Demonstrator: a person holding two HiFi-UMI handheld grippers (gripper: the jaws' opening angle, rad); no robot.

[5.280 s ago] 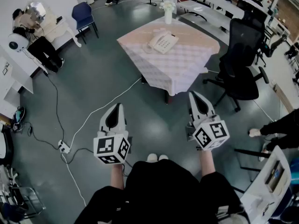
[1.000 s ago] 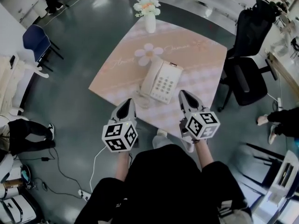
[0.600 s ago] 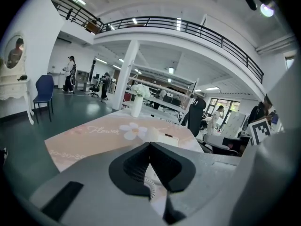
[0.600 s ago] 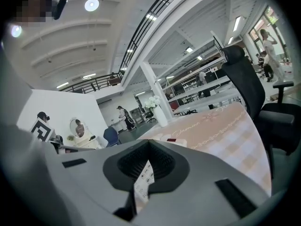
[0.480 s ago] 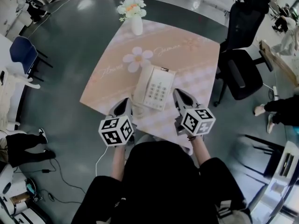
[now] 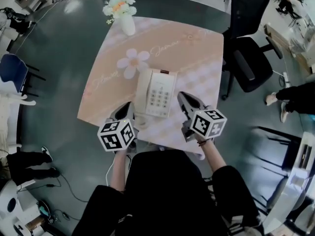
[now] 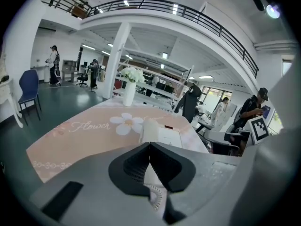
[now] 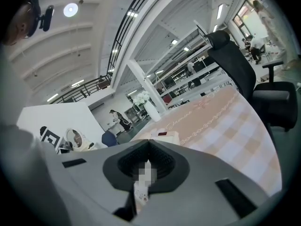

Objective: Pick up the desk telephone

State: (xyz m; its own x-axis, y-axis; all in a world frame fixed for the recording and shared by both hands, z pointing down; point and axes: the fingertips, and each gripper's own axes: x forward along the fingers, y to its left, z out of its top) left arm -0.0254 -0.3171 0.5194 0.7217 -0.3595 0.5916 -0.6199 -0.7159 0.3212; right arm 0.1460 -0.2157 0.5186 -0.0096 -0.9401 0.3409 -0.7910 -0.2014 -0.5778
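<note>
My left gripper and right gripper both have their jaws pressed together with nothing between them. They flank the near end of the desk telephone, which lies mid-table on the pink tablecloth. In both gripper views my own jaws block most of the phone, and I can't tell if either tip touches it.

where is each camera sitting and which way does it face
Head view: on the person's head, steeply down at the telephone; left gripper, right gripper and forearms show.
Left gripper view: on that gripper, facing the telephone; shut jaws show.
Right gripper view: likewise, shut jaws, from the telephone's right side.
Shared by all: telephone, vase.
</note>
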